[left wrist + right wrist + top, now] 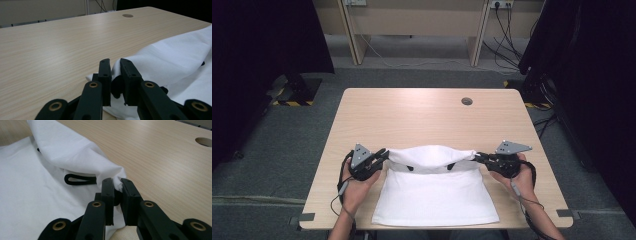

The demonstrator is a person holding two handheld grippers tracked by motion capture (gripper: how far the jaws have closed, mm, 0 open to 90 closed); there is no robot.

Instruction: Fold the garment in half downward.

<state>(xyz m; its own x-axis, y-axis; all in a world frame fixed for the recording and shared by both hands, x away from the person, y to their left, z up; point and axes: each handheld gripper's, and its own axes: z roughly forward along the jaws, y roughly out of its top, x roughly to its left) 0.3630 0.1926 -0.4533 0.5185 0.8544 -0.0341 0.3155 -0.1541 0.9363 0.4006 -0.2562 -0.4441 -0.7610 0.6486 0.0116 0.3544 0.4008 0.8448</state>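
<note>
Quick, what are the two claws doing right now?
Left claw: shut on a corner of the white cloth.
Right claw: shut on the cloth's other far corner.

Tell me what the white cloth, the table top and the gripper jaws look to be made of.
White cloth: soft matt woven fabric, probably cotton; it creases and bunches where pinched.
Table: pale wood-grain top, likely smooth laminate; streaked grain with a faint sheen.
Left gripper and right gripper: black, matt, probably plastic, with brass-coloured rivets.
</note>
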